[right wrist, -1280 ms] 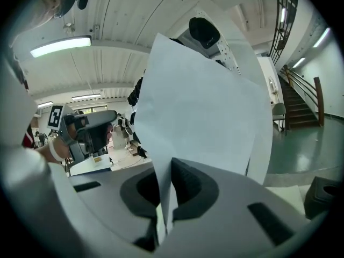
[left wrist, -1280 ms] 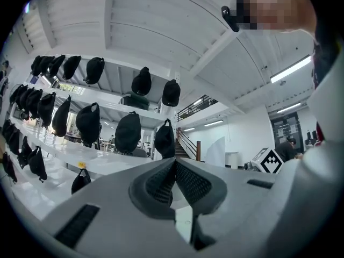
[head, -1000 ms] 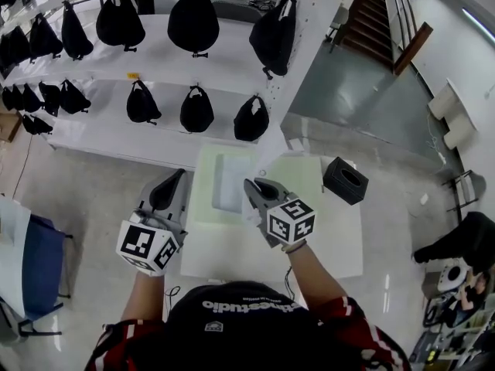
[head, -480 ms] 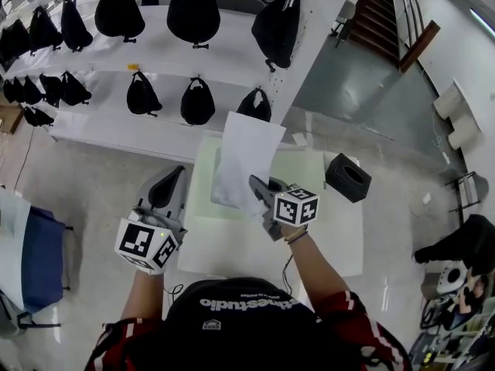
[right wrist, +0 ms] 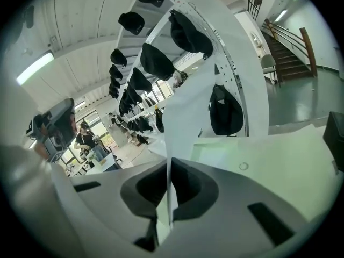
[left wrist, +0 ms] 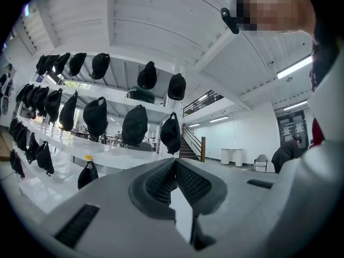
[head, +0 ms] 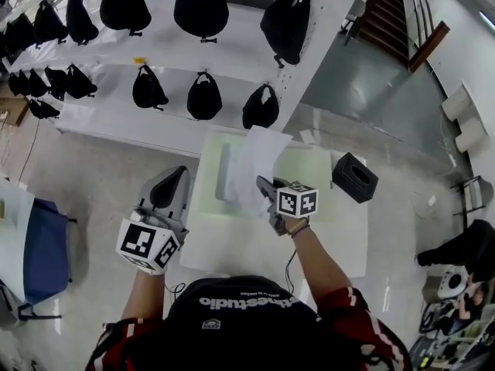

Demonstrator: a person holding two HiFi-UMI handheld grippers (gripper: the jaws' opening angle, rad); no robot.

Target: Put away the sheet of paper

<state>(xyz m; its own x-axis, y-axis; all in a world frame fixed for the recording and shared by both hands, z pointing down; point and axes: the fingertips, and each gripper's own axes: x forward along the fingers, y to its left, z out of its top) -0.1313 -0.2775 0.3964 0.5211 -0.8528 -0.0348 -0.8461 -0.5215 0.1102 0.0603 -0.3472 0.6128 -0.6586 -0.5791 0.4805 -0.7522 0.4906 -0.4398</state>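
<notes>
One sheet (head: 255,157) in right tongs (head: 262,184)

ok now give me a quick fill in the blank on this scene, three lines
1. The sheet of paper is pinched in the right tongs, whose jaws are ___.
2. The left tongs are shut and hold ___.
3. The box on the table is ___ in colour.
Missing words: shut; nothing; black.
</notes>
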